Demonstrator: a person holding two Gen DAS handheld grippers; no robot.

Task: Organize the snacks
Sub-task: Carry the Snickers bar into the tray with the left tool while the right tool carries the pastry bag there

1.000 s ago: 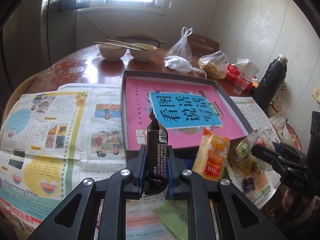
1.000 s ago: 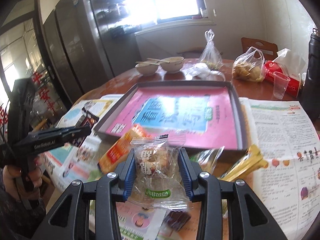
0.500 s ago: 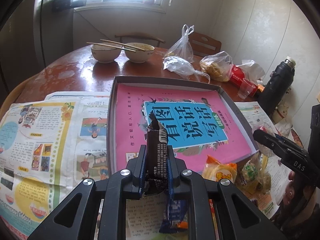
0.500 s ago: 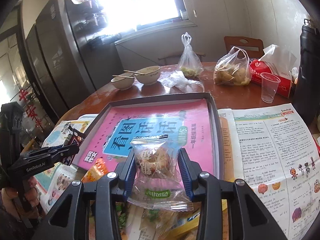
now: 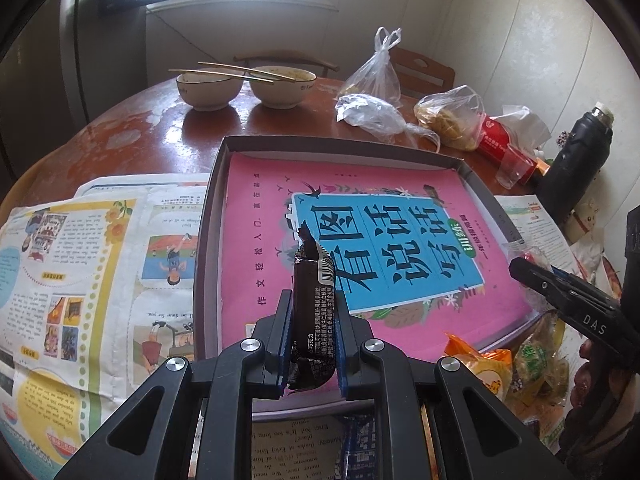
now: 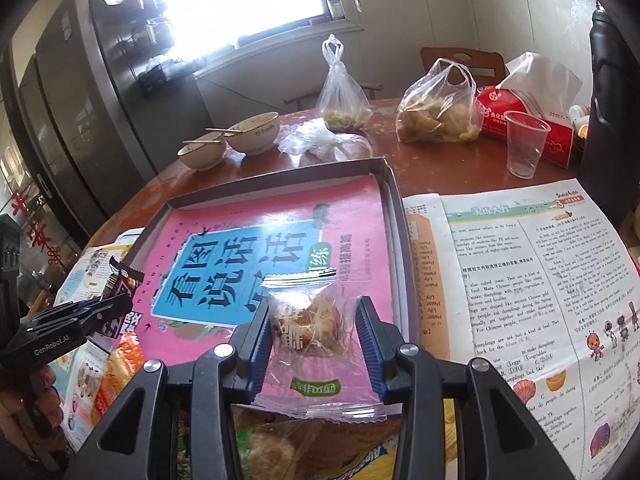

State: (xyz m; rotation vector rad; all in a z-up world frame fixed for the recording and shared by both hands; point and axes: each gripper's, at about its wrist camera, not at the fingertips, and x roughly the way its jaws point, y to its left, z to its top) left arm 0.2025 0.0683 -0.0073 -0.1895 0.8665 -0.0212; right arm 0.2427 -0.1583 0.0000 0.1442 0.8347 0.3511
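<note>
My left gripper (image 5: 313,298) is shut on a dark brown chocolate bar (image 5: 309,272), held upright over the near edge of a shallow grey tray (image 5: 208,216). A pink book (image 5: 260,240) lines the tray. My right gripper (image 6: 313,307) is shut on a clear-wrapped pastry (image 6: 308,320) above the tray's (image 6: 394,208) near right part. Each gripper shows in the other's view: the right gripper (image 5: 560,288) at the tray's right edge, the left gripper (image 6: 100,308) with its bar (image 6: 120,280) at the tray's left corner.
Loose snack packets (image 5: 480,360) lie on newspaper (image 5: 80,260) just in front of the tray. Behind it on the brown table stand two bowls with chopsticks (image 5: 248,84), plastic bags (image 6: 436,108), a red tissue pack (image 6: 520,120), a clear cup (image 6: 524,144) and a black flask (image 5: 576,160).
Both grippers have moved forward and a little down, from above the snack pile to over the tray's near edge. Each still holds its snack.
</note>
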